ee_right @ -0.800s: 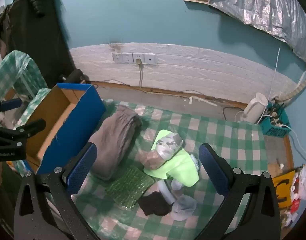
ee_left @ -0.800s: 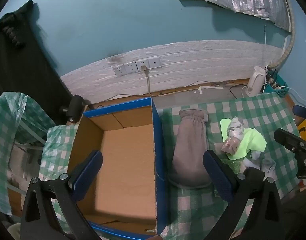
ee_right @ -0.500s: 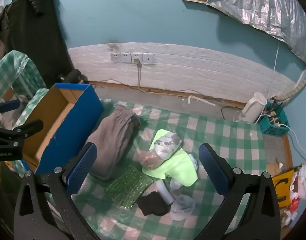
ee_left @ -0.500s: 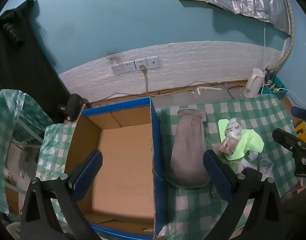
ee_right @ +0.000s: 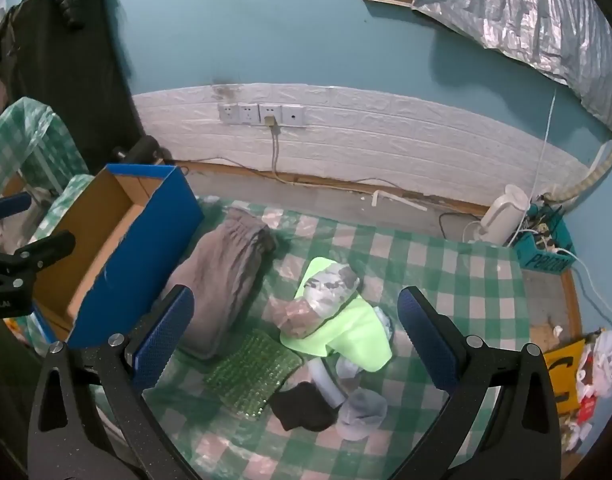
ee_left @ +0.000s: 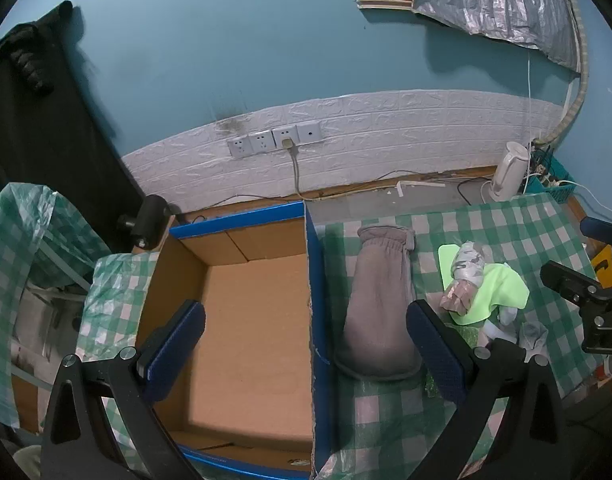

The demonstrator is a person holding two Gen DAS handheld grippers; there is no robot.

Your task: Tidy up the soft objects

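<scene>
A folded grey garment (ee_left: 379,300) (ee_right: 226,276) lies on the green checked cloth beside an empty blue cardboard box (ee_left: 250,320) (ee_right: 106,248). To its right is a pile: a neon green cloth (ee_right: 345,336) (ee_left: 493,292) with a camouflage roll (ee_right: 333,284) and a pinkish bundle (ee_right: 294,314) on it, a green beaded mat (ee_right: 254,368), a black sock (ee_right: 306,404) and grey socks (ee_right: 361,404). My left gripper (ee_left: 306,356) is open above the box's right wall. My right gripper (ee_right: 296,340) is open above the pile. Both hold nothing.
A white kettle (ee_right: 501,216) and a teal basket of cables (ee_right: 545,248) stand at the back right by the wall. A dark coat (ee_right: 66,60) hangs at the left. Bags and a yellow sign (ee_right: 561,372) lie at the right edge.
Both grippers have drifted slightly; the scene has shifted a little down in the right view and left in the left view. Nothing on the cloth has moved.
</scene>
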